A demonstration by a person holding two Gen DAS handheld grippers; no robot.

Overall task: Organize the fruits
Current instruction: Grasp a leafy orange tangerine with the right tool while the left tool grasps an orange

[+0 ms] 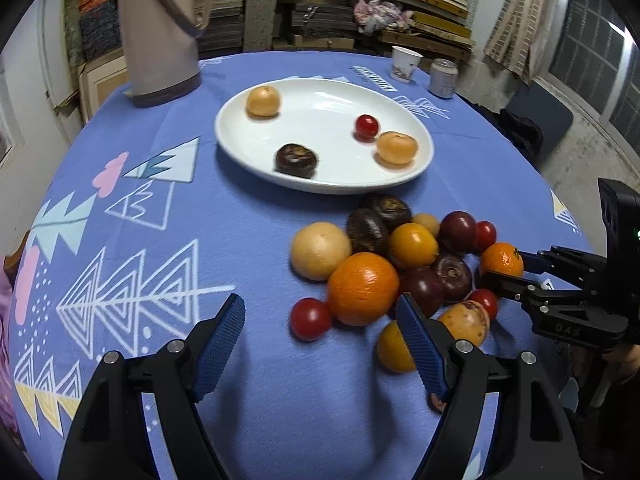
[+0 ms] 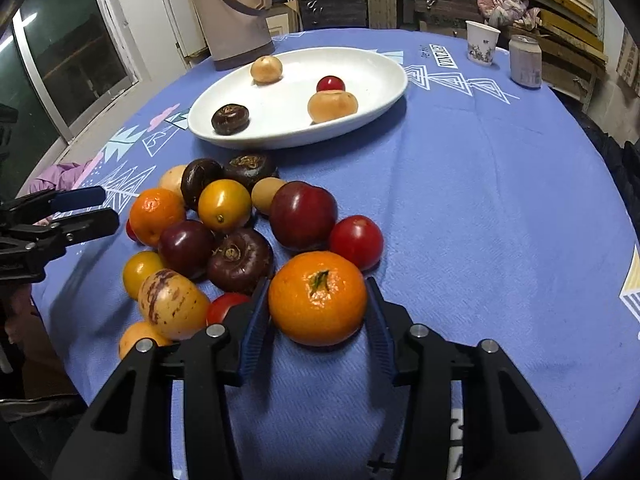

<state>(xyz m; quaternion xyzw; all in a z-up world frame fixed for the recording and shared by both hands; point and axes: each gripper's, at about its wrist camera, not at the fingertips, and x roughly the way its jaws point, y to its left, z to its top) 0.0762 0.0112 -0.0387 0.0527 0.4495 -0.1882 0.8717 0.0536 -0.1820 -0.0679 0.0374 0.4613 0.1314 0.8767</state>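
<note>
A white plate (image 1: 320, 92) (image 2: 372, 64) sits mid-table and holds several fruits: two tan ones, a small red tomato (image 1: 366, 126) and a dark chestnut-like fruit (image 1: 296, 159). A pile of mixed fruits (image 1: 400, 256) (image 2: 224, 216) lies on the cloth in front of the plate. My right gripper (image 2: 318, 312) has its pads against both sides of a tangerine (image 2: 318, 298), which rests on the cloth; it shows in the left wrist view (image 1: 502, 260) too. My left gripper (image 1: 320, 340) is open and empty, low over the cloth beside a large orange (image 1: 362, 288) and a red tomato (image 1: 310, 319).
A tall beige thermos jug (image 1: 160, 28) (image 2: 232, 8) stands at the back left of the blue patterned tablecloth (image 1: 160, 208). A paper cup (image 1: 405, 63) (image 2: 482, 42) and a small can (image 1: 443, 78) (image 2: 525, 61) stand at the back right. Shelves of stacked boards lie behind.
</note>
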